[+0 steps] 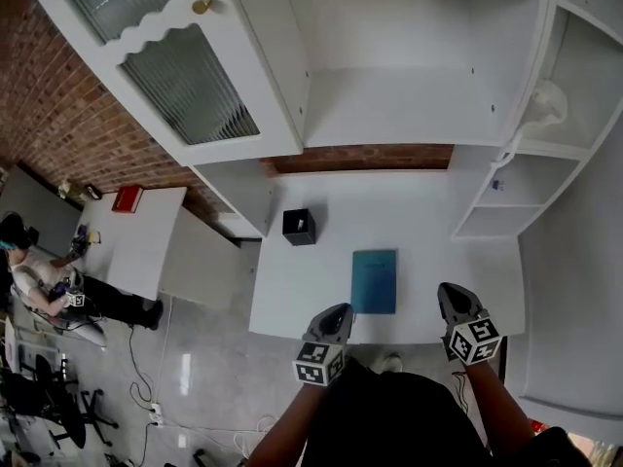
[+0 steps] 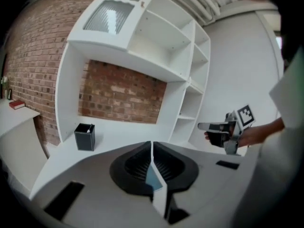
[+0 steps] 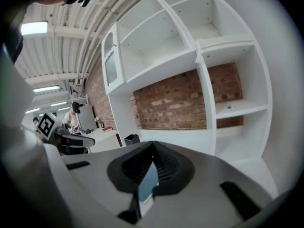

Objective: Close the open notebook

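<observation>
Now flat, closed teal notebook

Bright, even, diffuse light throughout. In the right gripper view a ceiling strip lamp at upper left is blown out to white. The white worktop and shelving sit close to overexposure, with only faint, soft shadows under the shelf boards. Head view: sharp, with barrel distortion splaying the shelving outward. Both gripper views: fisheye, black vignette at the corners, straight edges bowed. The left gripper and right gripper fill the foreground out of focus, and the backgrounds are slightly smeared.
</observation>
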The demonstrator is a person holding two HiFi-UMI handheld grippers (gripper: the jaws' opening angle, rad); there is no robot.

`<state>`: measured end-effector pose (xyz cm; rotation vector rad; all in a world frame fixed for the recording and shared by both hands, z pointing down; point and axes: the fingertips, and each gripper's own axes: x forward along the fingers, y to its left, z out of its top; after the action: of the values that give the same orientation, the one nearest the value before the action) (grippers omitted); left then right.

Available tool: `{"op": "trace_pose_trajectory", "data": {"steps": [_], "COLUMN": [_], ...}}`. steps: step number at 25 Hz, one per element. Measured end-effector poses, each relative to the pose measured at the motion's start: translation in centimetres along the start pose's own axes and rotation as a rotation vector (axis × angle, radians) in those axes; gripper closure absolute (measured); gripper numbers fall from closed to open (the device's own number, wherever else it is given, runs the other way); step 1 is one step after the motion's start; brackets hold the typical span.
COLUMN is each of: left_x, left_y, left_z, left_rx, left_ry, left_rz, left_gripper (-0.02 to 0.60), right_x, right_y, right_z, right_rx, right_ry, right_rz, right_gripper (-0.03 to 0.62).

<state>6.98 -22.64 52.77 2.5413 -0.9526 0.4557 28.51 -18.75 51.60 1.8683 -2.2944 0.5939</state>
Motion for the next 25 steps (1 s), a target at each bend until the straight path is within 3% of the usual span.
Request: {"op": "trace_pose_trajectory", "data": {"steps": [3,7,15,25], "left_x": [-2.1,-4.1,-5.7,-3.8], "left_y": [1.1,4.3,8.4,9.9], "left_z": [3.6,7.6,12.6,12.9], "left_rx": [-0.015,0.003,0.062,0.066], "left_ry": [-0.111,-0.182,-0.215,-0.190], "left_rz": [0.018,0.100,0.147,0.086], "left_gripper": [0.569,0.574,0.574,0.574], "right_x": [0.5,1.7,3.5,4.0], "right_y": [1.2,2.6,3.7,2.9], "right_z": [2.9,6.4,10.4,10.2], "right_rx": [-0.120,-0.115,-0.118,-0.128], "right_ry": [-0.016,-0.062,-0.097,-0.080], "right_rz": [-0.007,-0.042,-0.101,-0.225], "right_gripper": [0.595,0.595,0.595,0.595]}}
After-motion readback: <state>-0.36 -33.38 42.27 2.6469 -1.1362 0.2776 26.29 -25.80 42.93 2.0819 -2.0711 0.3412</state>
